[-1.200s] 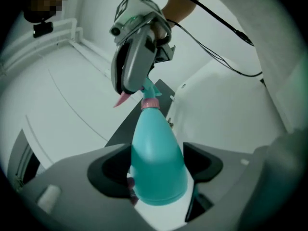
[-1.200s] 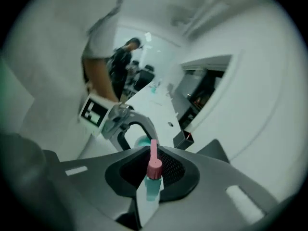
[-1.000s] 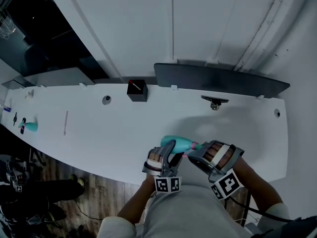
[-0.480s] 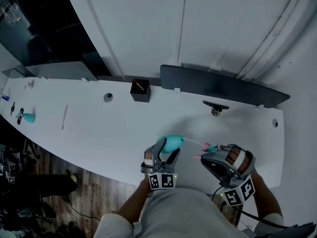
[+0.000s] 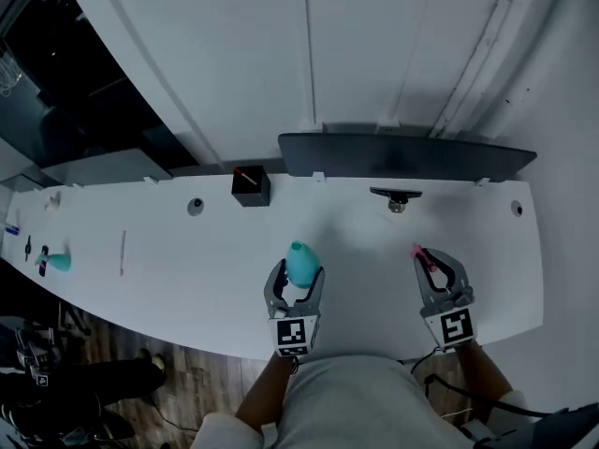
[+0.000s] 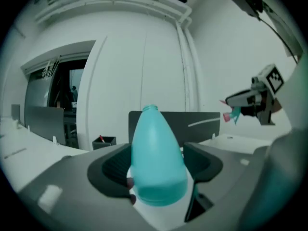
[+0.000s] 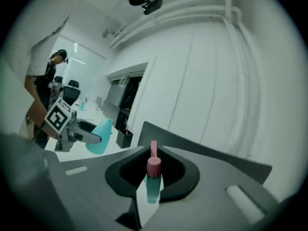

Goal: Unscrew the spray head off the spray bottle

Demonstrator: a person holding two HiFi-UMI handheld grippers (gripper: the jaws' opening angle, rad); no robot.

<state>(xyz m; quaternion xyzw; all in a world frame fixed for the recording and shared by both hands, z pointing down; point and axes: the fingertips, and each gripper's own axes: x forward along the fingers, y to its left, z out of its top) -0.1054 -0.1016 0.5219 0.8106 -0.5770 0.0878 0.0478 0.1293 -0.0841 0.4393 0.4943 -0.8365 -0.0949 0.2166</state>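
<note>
Grippers, two, are hovering well apart above the counter [image 5: 187, 251]. Jaws of the left gripper [image 5: 298, 272] are clamping the one uncapped teal spray bottle [image 6: 158, 162]. Nearly closed jaws of the right gripper [image 5: 436, 262] are pinching the one detached spray head [image 7: 153, 170]. One second teal bottle [image 5: 56, 262] is sitting far left.

Smooth teal plastic bottle [image 6: 156, 162]; matt white table [image 5: 178, 251]

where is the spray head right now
Head view, right side: the spray head is clamped in the right gripper, apart from the teal bottle in the left gripper.
</note>
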